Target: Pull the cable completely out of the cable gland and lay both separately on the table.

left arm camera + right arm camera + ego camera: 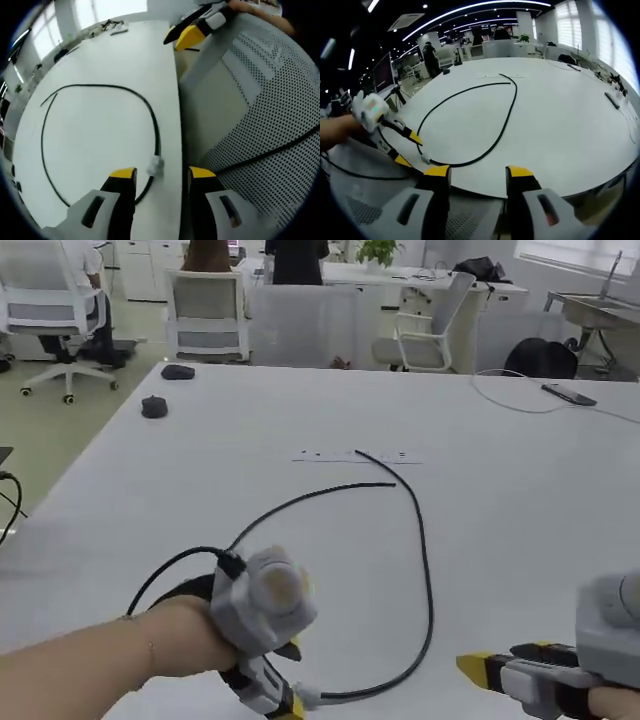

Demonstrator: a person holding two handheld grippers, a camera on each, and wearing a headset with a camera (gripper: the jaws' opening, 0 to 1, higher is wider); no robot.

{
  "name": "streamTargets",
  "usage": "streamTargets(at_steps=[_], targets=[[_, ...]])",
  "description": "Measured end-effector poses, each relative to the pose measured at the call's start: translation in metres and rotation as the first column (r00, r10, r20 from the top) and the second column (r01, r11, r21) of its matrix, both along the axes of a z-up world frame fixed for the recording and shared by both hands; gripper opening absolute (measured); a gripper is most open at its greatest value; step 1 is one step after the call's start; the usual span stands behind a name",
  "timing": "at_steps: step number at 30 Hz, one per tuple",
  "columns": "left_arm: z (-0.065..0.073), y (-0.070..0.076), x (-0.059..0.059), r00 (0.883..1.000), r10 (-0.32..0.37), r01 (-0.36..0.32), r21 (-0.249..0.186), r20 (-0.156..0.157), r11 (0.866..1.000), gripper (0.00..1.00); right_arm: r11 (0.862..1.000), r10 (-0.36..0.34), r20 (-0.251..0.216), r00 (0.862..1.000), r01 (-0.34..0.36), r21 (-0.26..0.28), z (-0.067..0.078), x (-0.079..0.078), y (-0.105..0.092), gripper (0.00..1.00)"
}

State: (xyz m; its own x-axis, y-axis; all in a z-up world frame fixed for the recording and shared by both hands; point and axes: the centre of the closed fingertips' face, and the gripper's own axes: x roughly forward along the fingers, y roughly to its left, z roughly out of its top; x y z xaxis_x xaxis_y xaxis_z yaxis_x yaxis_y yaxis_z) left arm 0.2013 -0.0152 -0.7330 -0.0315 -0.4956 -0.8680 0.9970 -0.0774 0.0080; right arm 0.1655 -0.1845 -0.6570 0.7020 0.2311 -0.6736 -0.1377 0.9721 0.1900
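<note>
Nearest to me, my left claw (285, 702) is down at the near edge of the white table (520, 500), jaws apart and gripping nothing. The small white cable gland (155, 165) lies on the table just in front of its tips, closer to the left one. It's a pale little stub with the thin black cable (425, 570) still threaded in it, so nothing is separated yet. Off to the right, my right claw (478, 172) hovers over the same near edge, also wide open with nothing between the jaws. From the gland the cable runs right, then bends away from me in one long smooth curve, and its free end lies by a faint printed strip on the tabletop. A second black run starts near that end and sweeps back left toward my left hand (185, 635), where I lose it. Way out on the far left sits a dark mouse (153, 407).
</note>
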Motion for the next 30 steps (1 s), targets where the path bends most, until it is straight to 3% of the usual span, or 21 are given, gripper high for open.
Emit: streamTargets(at_steps=[6,9,10,11,12,14,16,18,21,23,30], targets=[[-0.007,-0.006,0.008,0.999,0.029,-0.029,-0.028,0.025,0.999,0.38,1.000,-0.001,-0.002,1.000,0.001,0.000,0.000,0.000,0.000,0.45],[-0.013,-0.005,0.005,0.999,0.012,-0.012,-0.012,0.037,1.000,0.28,1.000,-0.002,-0.003,1.000,0.002,-0.002,0.000,-0.001,0.000,0.45],[-0.014,-0.003,0.006,0.998,0.007,-0.007,-0.001,0.055,1.000,0.22,1.000,-0.003,-0.004,1.000,0.003,-0.002,0.000,-0.001,0.000,0.45],[-0.015,-0.004,0.008,0.995,-0.017,0.017,0.001,0.100,1.000,0.15,1.000,-0.005,-0.005,1.000,0.005,-0.004,0.000,-0.001,0.000,0.45],[-0.018,-0.005,0.005,0.995,-0.019,0.020,-0.006,0.100,1.000,0.16,1.000,-0.009,-0.006,1.000,0.009,-0.005,-0.001,-0.001,-0.001,0.46],[-0.023,-0.001,0.005,0.992,-0.054,0.050,0.034,0.116,0.998,0.17,1.000,-0.008,-0.007,1.000,0.008,-0.007,-0.001,-0.001,-0.001,0.46],[-0.028,-0.001,0.004,0.992,-0.059,0.055,0.037,0.115,0.998,0.17,1.000,-0.006,-0.010,1.000,0.005,-0.007,-0.001,-0.001,-0.001,0.46],[-0.027,-0.001,0.004,0.987,-0.081,0.077,0.041,0.135,0.996,0.17,1.000,-0.004,-0.010,1.000,0.004,-0.009,-0.002,-0.001,-0.001,0.46],[-0.022,-0.002,0.005,0.992,-0.050,0.046,0.034,0.116,0.998,0.17,1.000,-0.005,-0.010,1.000,0.005,-0.007,-0.002,-0.002,-0.001,0.46],[-0.015,-0.005,0.003,0.998,-0.006,0.006,-0.002,0.067,1.000,0.17,1.000,-0.002,-0.012,1.000,0.002,-0.003,-0.002,-0.002,0.000,0.46],[0.023,-0.012,0.004,0.997,0.048,-0.043,-0.080,0.060,0.996,0.17,0.995,0.102,-0.073,0.992,-0.100,0.032,-0.008,-0.010,0.016,0.47]])
